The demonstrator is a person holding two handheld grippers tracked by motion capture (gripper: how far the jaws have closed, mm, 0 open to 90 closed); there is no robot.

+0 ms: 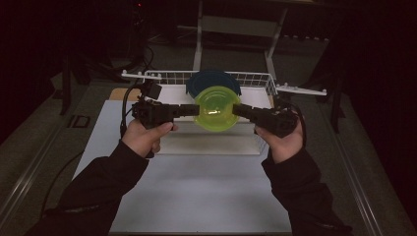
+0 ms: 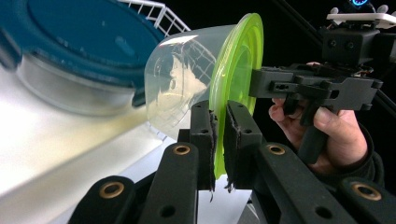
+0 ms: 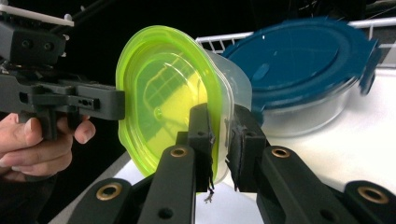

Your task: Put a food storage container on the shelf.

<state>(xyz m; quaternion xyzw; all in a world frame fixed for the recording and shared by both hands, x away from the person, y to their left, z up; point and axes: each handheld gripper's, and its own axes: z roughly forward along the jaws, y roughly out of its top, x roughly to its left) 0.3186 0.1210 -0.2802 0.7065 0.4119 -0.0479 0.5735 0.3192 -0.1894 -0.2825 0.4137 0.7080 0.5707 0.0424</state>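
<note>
A clear tub with a lime green lid hangs tipped on its side above the white wire rack. My left gripper pinches its left rim and my right gripper its right rim. In the left gripper view the left gripper is shut on the green lid's edge, with the clear tub body to the left. In the right gripper view the right gripper is shut on the same rim, the lid facing left. Each view also shows the opposite gripper on the far rim.
A round container with a dark blue clip lid sits in the rack just behind the green one, large in both gripper views. The white table top stretches toward the person. A metal stand rises behind the rack.
</note>
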